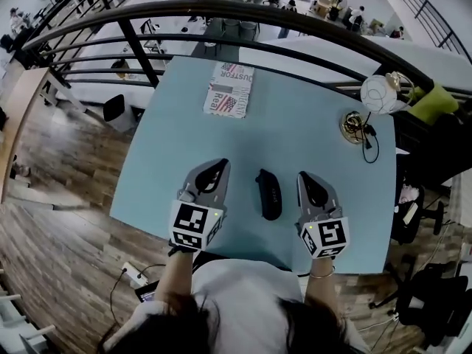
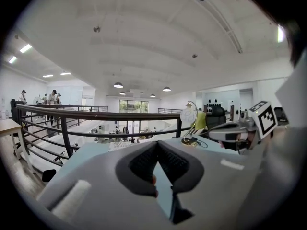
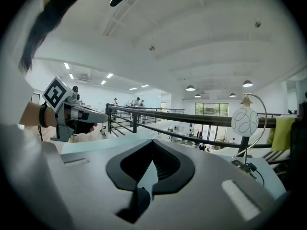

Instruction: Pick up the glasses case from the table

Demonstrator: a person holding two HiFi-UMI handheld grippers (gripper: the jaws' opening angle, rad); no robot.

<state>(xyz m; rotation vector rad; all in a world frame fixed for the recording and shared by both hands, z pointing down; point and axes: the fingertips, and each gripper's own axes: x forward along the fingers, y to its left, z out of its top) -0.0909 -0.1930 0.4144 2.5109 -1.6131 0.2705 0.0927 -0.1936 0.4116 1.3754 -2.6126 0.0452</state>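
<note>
The black glasses case (image 1: pixel 269 194) lies lengthwise on the light blue table (image 1: pixel 295 116), near its front edge. It sits between my two grippers and touches neither. The left gripper (image 1: pixel 214 165) hovers to the case's left, jaws together and empty. Just right of the case is the right gripper (image 1: pixel 304 177), also shut and empty. In the left gripper view the left gripper (image 2: pixel 157 144) has its pads meeting at the tip, with the right gripper (image 2: pixel 235 134) off to the side. The right gripper view shows the right gripper (image 3: pixel 152 143) closed. The case shows in neither gripper view.
A folded newspaper (image 1: pixel 228 88) lies at the table's far side. A lamp with a white globe (image 1: pixel 379 93) and brass base (image 1: pixel 355 126) stands at the right, its cord (image 1: pixel 372 147) trailing on the table. A black railing (image 1: pixel 243 9) runs behind the table.
</note>
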